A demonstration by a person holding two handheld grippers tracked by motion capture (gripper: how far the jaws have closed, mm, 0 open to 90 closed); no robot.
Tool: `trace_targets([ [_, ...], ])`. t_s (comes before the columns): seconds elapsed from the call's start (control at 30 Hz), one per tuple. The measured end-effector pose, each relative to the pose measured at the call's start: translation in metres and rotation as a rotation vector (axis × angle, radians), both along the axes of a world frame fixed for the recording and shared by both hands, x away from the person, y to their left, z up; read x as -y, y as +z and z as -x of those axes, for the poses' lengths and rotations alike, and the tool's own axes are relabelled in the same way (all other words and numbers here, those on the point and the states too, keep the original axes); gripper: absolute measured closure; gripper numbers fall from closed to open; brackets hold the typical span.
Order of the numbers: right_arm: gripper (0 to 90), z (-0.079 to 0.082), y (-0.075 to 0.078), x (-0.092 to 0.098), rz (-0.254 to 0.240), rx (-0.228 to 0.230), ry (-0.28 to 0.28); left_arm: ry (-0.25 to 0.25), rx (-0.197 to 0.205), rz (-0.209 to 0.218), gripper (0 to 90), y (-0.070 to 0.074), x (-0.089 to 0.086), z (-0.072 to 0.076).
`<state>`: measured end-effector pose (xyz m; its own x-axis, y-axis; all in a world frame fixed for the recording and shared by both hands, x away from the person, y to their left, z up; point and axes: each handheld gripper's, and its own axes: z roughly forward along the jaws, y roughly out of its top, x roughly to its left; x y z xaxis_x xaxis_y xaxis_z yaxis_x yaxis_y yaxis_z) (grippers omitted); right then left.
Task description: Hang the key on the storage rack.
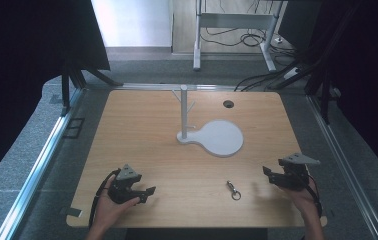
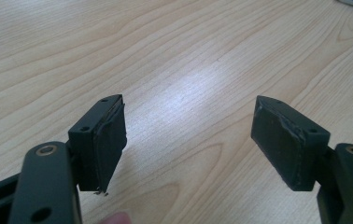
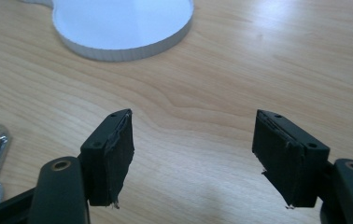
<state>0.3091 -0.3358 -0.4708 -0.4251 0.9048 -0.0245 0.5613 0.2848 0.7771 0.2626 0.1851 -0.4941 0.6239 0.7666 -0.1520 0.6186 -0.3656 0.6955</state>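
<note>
So the table (image 1: 147,130) is a light wood-grain top, smooth with a soft sheen where the light hits it. Near the front edge lies a little metal carabiner clip (image 1: 233,190), shiny silver, with a small ring at one end. It sits flat on the wood between the two grippers, closer to the right one, touching neither.

Left gripper (image 1: 146,195) is matte black plastic with a grey three-cornered plate on top; its jaws are spread wide with bare wood between them. The pads (image 2: 103,140) look like chunky rectangular blocks wrapped in dark, slightly frayed tape. Right gripper (image 1: 267,175) is the same build, jaws spread wide too, nothing between them.

Further back stands a white stand (image 1: 183,112): a slim upright post with short angled pegs, on a flat rounded base (image 1: 222,138) with a ribbed edge.
</note>
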Motion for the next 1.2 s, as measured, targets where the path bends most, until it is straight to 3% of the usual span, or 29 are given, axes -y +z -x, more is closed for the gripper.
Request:
trace_targets([
  [0.2, 35.7, 0.000, 0.000, 0.006, -0.014, -0.026, -0.016, 0.007, 0.008, 0.015, 27.1, 0.001, -0.001, 0.000],
  [0.4, 39.3, 0.000, 0.000, 0.004, -0.018, -0.057, 0.006, -0.013, -0.004, 0.009, 26.9, 0.000, 0.002, 0.000],
  [0.77, 41.3, 0.006, 0.012, -0.003, -0.020, -0.033, 0.045, -0.020, -0.004, 0.006, 27.0, 0.000, 0.001, 0.000],
  [1.2, 43.7, 0.003, 0.011, -0.018, -0.054, -0.052, 0.052, -0.025, -0.002, 0.013, 27.2, 0.001, -0.004, -0.001],
])
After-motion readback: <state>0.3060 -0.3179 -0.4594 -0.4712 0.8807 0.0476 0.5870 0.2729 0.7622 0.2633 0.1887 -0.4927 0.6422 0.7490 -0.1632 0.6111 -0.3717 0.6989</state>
